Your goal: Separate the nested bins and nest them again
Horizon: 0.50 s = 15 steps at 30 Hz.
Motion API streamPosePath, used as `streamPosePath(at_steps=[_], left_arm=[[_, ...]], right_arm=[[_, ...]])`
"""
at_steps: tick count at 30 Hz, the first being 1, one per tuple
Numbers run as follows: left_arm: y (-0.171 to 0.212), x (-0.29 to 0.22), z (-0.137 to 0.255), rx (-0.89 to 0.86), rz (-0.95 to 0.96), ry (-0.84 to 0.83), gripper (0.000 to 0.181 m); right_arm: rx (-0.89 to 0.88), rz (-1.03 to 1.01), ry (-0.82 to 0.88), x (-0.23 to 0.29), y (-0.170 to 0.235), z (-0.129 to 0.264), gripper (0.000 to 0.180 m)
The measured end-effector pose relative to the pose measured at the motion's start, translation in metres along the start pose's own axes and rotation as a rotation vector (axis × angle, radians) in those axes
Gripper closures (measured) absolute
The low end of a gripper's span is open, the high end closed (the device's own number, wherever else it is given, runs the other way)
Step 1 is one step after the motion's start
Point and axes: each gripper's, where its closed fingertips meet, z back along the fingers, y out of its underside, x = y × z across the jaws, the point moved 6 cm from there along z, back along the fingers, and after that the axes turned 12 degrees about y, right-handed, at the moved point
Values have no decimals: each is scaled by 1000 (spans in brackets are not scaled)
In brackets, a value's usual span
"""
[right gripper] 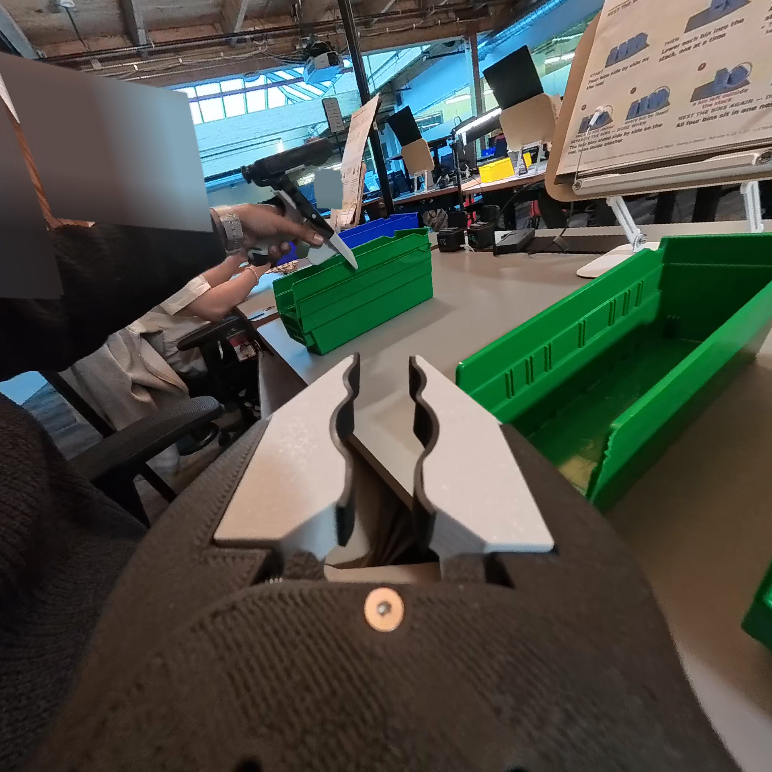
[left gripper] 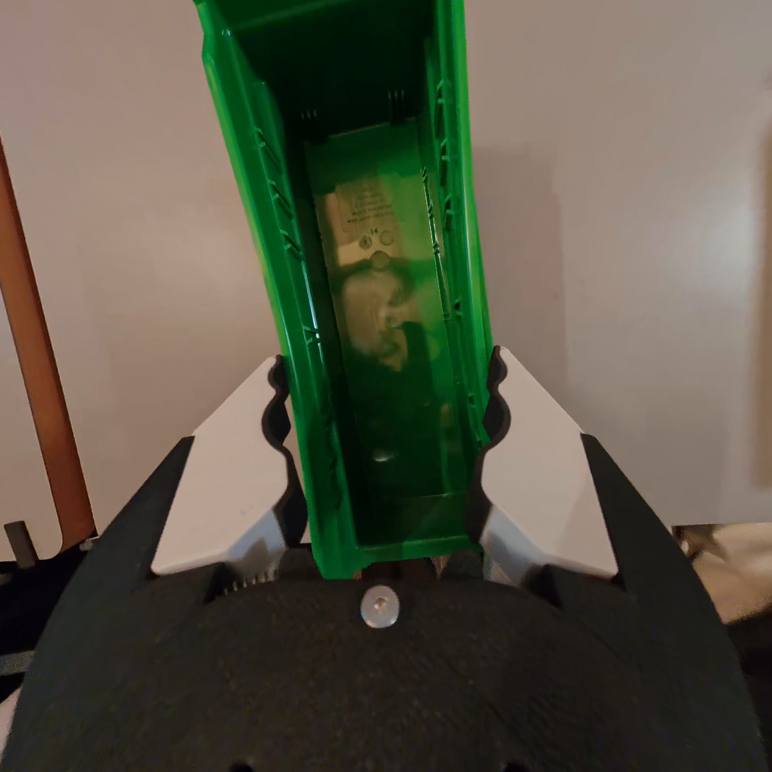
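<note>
In the left wrist view a long green bin (left gripper: 376, 209) runs away from me, open side towards the camera, between the two fingers of my left gripper (left gripper: 387, 359). The pads press its two long outer walls near its near end. In the right wrist view that left gripper (right gripper: 334, 255) sits on top of a stack of nested green bins (right gripper: 359, 300) at the far left of the table. My right gripper (right gripper: 384, 361) is open and empty, over the table's near left edge. A single green bin (right gripper: 626, 355) lies empty to its right.
The grey table (right gripper: 480, 300) carries a blue bin (right gripper: 376, 229) behind the stack and an instruction board on a white stand (right gripper: 668, 104) at the back right. Another green bin's corner (right gripper: 760, 614) shows at the right edge. An office chair (right gripper: 167, 417) and a seated person are at left.
</note>
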Motion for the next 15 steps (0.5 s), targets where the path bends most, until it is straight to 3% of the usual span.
streamPosePath(at_steps=[4, 15], left_arm=[[-1, 2, 1, -46, -14, -18, 94], [-13, 12, 31, -145, 6, 3, 94]], right_arm=[[7, 1, 1, 0, 2, -1, 157], [40, -22, 3, -4, 10, -6, 157]])
